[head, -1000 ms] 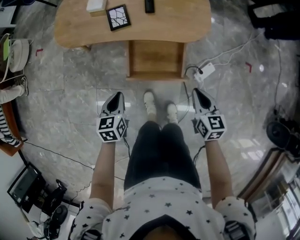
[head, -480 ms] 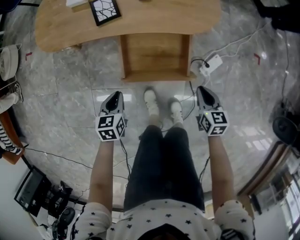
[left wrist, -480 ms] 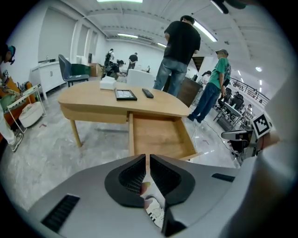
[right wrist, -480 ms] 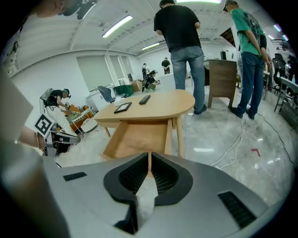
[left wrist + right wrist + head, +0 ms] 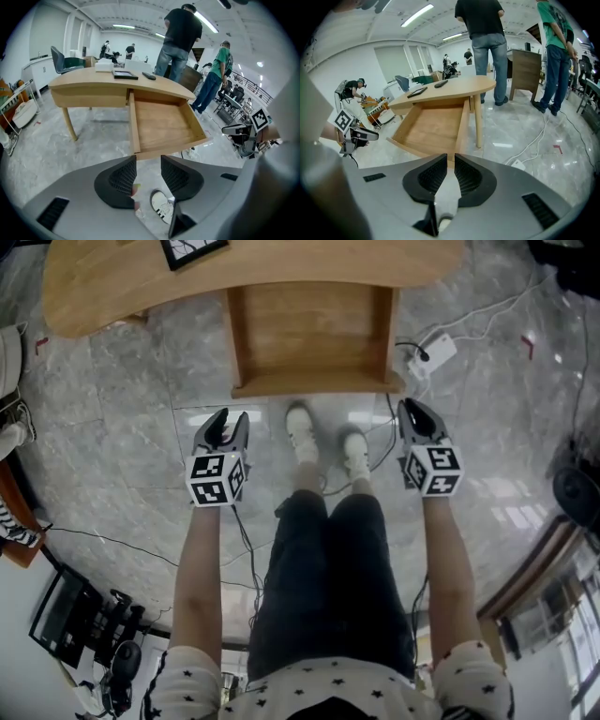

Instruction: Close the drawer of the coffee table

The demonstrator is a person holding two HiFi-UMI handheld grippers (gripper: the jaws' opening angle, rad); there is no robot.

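Observation:
The wooden coffee table [image 5: 281, 263] has its drawer [image 5: 309, 334] pulled out towards me, and the drawer is empty. My left gripper [image 5: 228, 416] hangs over the floor, just short of the drawer's front left corner. Its jaws have just been opening and stand open with nothing between them. In the left gripper view the drawer [image 5: 161, 124] lies ahead of the left gripper [image 5: 148, 161]. My right gripper [image 5: 415, 409] is near the front right corner. Its jaws have just parted a little and hold nothing. The right gripper [image 5: 450, 159] faces the drawer [image 5: 433, 126].
A white power strip [image 5: 439, 351] and its cables lie on the marble floor to the right of the drawer. My own shoes [image 5: 302, 432] stand just before the drawer front. People [image 5: 180, 37] stand behind the table. Equipment [image 5: 84, 624] sits at the lower left.
Both grippers have sunk and come closer to the drawer's front edge. The left jaws have gone from shut to open, and the right jaws have parted slightly.

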